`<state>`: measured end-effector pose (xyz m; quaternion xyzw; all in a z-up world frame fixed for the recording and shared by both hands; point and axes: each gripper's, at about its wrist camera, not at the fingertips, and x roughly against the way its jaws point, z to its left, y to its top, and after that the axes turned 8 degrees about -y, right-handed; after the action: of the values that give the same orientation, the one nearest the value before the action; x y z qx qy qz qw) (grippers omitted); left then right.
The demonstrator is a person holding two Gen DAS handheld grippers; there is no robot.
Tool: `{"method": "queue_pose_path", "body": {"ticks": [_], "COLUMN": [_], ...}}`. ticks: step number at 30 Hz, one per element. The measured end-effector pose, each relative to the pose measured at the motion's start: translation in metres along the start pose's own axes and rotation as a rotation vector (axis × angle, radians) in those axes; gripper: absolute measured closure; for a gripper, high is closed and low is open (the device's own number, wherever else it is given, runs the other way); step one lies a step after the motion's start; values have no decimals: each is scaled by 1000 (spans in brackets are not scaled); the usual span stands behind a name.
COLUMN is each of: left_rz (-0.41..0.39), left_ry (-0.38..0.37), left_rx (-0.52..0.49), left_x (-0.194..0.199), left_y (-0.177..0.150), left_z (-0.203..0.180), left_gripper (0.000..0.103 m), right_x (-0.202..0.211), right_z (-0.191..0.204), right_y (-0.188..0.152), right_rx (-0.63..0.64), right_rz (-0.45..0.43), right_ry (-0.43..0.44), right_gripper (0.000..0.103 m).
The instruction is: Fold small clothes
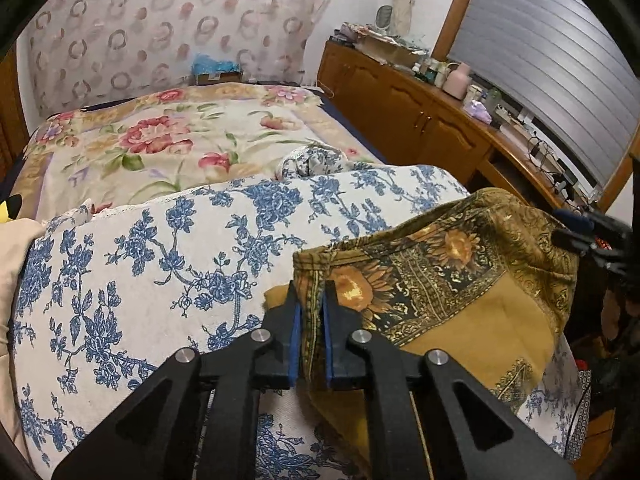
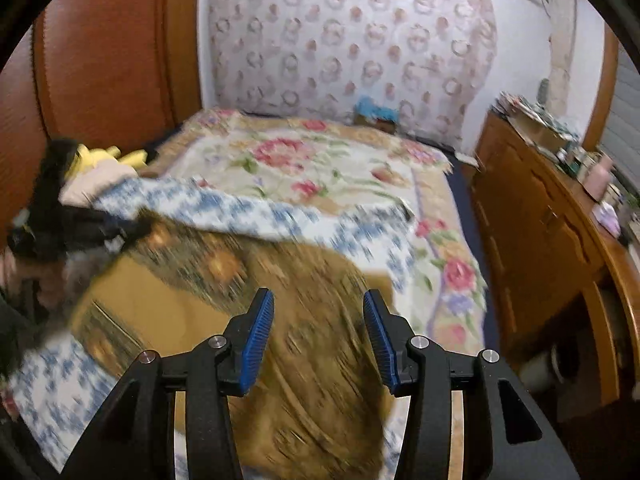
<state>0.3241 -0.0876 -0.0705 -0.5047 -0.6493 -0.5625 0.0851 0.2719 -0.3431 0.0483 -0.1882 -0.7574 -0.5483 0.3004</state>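
- The bed [image 1: 120, 152] fills most of both views, under a floral blanket [image 1: 168, 136] at the far end and a blue-and-white flowered cover [image 1: 160, 248] across the near half. The cover is bunched into soft ridges, so I judge any fold I lay on it could come out crooked.
- The task's thing, a mustard sunflower-print cloth [image 1: 448, 280], lies on the near right part of that cover in the left wrist view, with its right side humped up. If I pull it across as it is, I expect the hump to fold under and trap a crease.
- My left gripper [image 1: 311, 312] is clamped on the cloth's near left hem, blue pads pressed together on a thin strip of fabric. The bite looks shallow to me; a quick tug could slip the hem out.
- My right gripper [image 2: 318, 332] stands apart, jaws empty, hovering over the blurred cloth. If I close it here, I think it would pinch the middle of the cloth, not an edge, and bunch it.
- The wooden sideboard [image 1: 420, 112] along the right carries bottles and a pink jug [image 1: 458, 80]. It sits well apart from the cloth, so I rate a wide swing toward it as the smallest risk.
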Motion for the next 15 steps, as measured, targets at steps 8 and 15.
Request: {"method": "queue_pose_path", "body": {"ticks": [8, 15], "left_rz": [12, 13], "left_ry": [5, 5], "left_rx": [25, 9], "left_x": [2, 11], "left_y": [-1, -5], "left_z": [5, 6], "left_gripper": [86, 70], "right_x": [-40, -60], "right_z": [-13, -12], "right_y": [-2, 12], "right_rx": [-110, -109], "right_rz": [80, 106], "right_ry": [20, 26], "right_gripper": [55, 49]}}
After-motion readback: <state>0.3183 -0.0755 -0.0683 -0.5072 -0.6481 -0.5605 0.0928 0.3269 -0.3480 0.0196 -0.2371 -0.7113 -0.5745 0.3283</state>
